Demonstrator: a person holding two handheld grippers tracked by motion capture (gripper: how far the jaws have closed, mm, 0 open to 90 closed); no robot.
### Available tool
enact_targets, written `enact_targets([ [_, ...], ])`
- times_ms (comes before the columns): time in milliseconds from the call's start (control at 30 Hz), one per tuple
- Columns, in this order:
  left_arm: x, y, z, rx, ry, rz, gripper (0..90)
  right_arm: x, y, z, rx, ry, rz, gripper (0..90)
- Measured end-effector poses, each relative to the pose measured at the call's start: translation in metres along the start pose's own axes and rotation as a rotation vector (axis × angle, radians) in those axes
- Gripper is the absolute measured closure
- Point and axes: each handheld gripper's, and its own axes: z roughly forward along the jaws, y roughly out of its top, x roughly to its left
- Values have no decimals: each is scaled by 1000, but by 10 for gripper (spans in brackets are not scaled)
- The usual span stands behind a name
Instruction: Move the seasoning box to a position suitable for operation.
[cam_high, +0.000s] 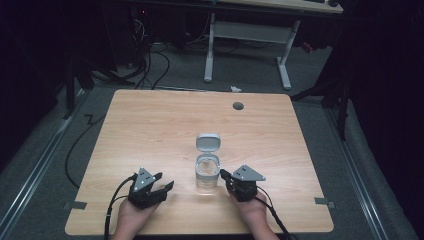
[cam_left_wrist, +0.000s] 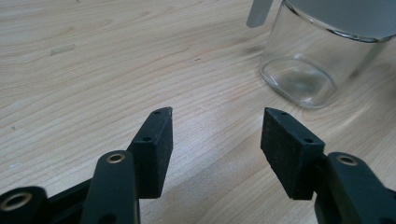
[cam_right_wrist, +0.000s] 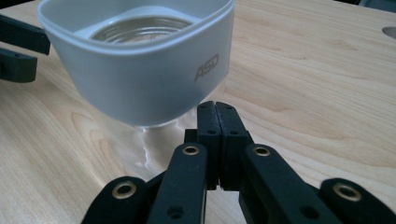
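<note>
Clear glass jar with open grey plastic flip-lid between two tongs

High view: jar (cam_high: 207, 172) stands near the light wooden table's (cam_high: 150, 125) front edge. Left gripper view: left tongs (cam_left_wrist: 215, 135) gape wide, empty. Right gripper view: right tongs (cam_right_wrist: 218, 122) pressed together, empty; glass probably slippery, breakable, best gripped across the collar.

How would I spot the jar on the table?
On the wooden table, look at the near edge between the two grippers. The jar is clear glass with a white collar and its white flip lid standing open; nothing else there is see-through.
</note>
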Motion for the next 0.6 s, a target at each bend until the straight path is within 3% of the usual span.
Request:
enact_targets([
  [200, -3, 0, -1, 5, -16, -7, 449, 0, -2, -4, -3, -2, 7, 890],
  [300, -10, -3, -1, 9, -46, -13, 456, -5, -4, -9, -7, -8, 18, 890],
  [367, -24, -10, 0, 21, -89, 0, 480, -10, -6, -14, -7, -15, 33, 890],
  [433, -29, -13, 0, 18, -101, 4, 499, -12, -7, -16, -9, -17, 38, 890],
  [533, -50, -23, 1, 29, -168, 12, 603, -19, -7, -21, -2, -31, 87, 871],
  [600, -55, -27, 2, 34, -182, 20, 650, -21, -7, -22, -4, -42, 86, 875],
])
